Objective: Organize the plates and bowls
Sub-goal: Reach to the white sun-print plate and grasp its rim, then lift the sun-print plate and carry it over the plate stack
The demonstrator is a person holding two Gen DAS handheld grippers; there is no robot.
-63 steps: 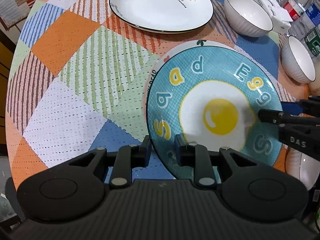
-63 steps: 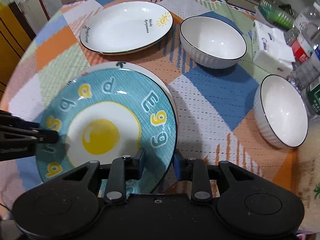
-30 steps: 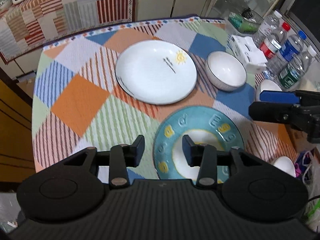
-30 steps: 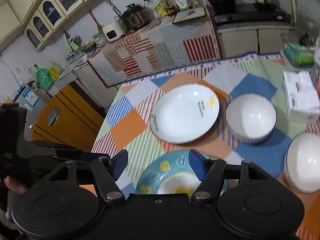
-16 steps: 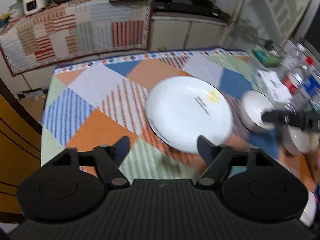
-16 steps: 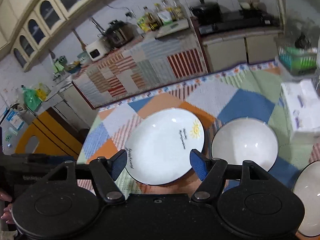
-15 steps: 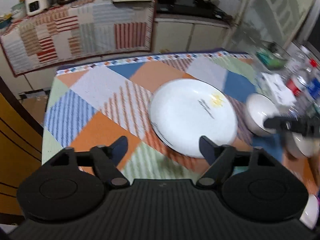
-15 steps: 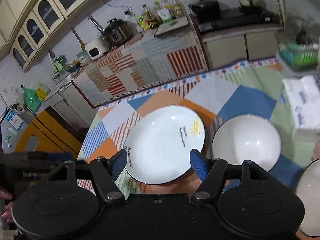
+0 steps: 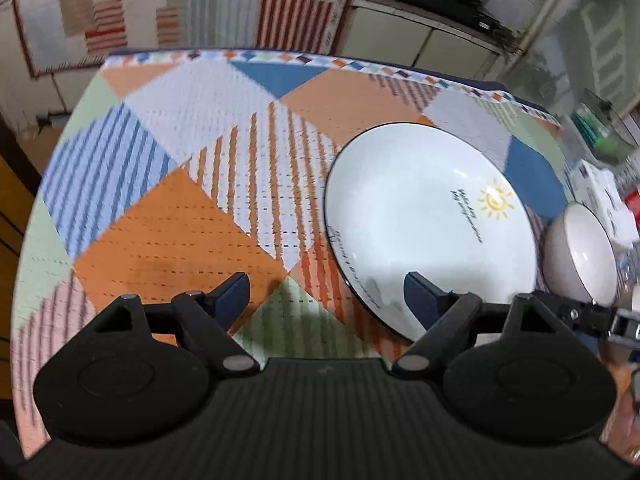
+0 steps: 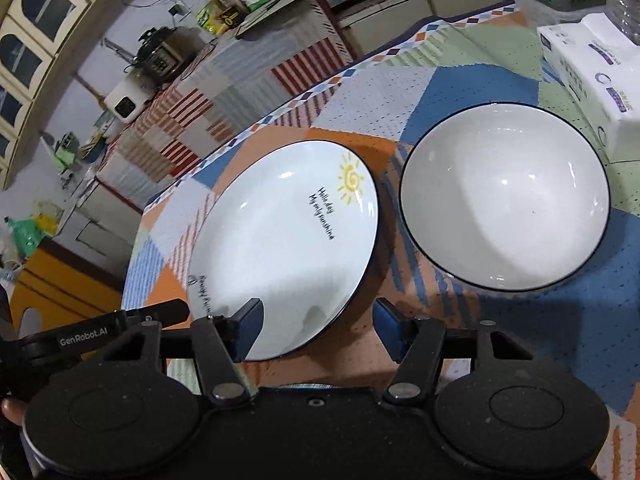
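Both tools point(image 9: 326, 292) point(image 10: 318, 330) tilted down, flanking white plate point(image 9: 432, 220)

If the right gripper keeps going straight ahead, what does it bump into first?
Probably the near rim of the white sun plate: the open right gripper straddles that edge. Depth is hard to judge; the patchwork tablecloth lies just beyond.

Two wrist fisheyes looking steeply down over their own jaws at one patchwork tablecloth point(image 9: 168, 236).

The left wrist view sits close above the cloth, facing the far cabinets; the white sun-print plate point(image 9: 432, 224) lies ahead of the jaws to the right, its near rim by the right fingertip. The right wrist view, rolled so the kitchen counter tilts, hangs nearer still, with that same plate point(image 10: 288, 248) ahead of the left jaw and a white bowl point(image 10: 504, 208) ahead to the right. Both views share the plate, the bowl point(image 9: 580, 256) and the cloth.
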